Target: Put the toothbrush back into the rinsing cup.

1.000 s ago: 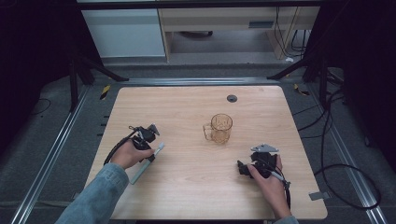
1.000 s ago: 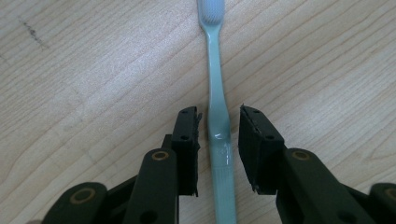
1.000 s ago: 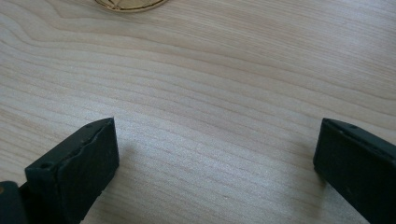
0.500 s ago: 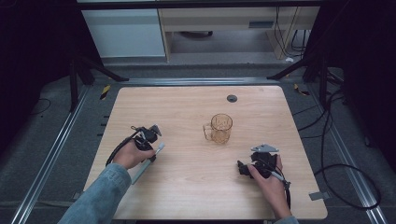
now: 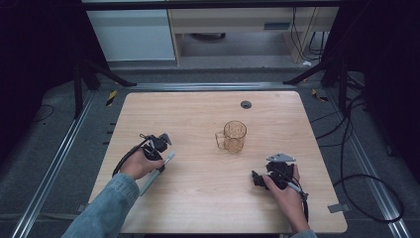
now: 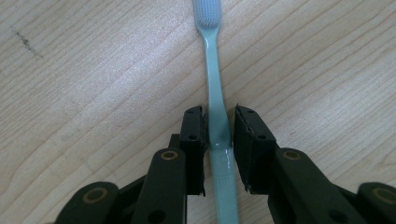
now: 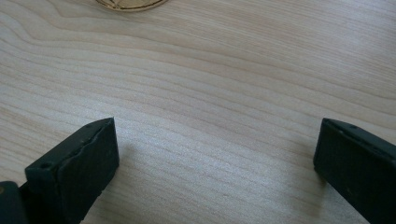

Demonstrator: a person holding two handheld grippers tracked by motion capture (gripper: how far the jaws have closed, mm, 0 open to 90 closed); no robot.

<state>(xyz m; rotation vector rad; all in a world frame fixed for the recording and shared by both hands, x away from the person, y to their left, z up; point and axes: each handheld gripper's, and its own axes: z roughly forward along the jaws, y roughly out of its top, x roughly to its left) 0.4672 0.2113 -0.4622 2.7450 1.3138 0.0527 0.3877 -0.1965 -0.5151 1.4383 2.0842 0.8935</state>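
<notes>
Pale-green toothbrush (image 6: 215,93) lies along left gripper (image 6: 218,133), clamped mid-handle, bristles pointing away; right gripper (image 7: 215,154) gapes empty near mug (image 5: 234,137).

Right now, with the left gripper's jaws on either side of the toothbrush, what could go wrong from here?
1. The left gripper flanks the toothbrush at its slim neck, with the brush flat on the table; the handle could pivot or slip when lifted.
2. The glass mug stands in open space between both hands; swinging the long brush toward it might knock it.
3. The right gripper sits open and low, close enough to bump the mug.
</notes>
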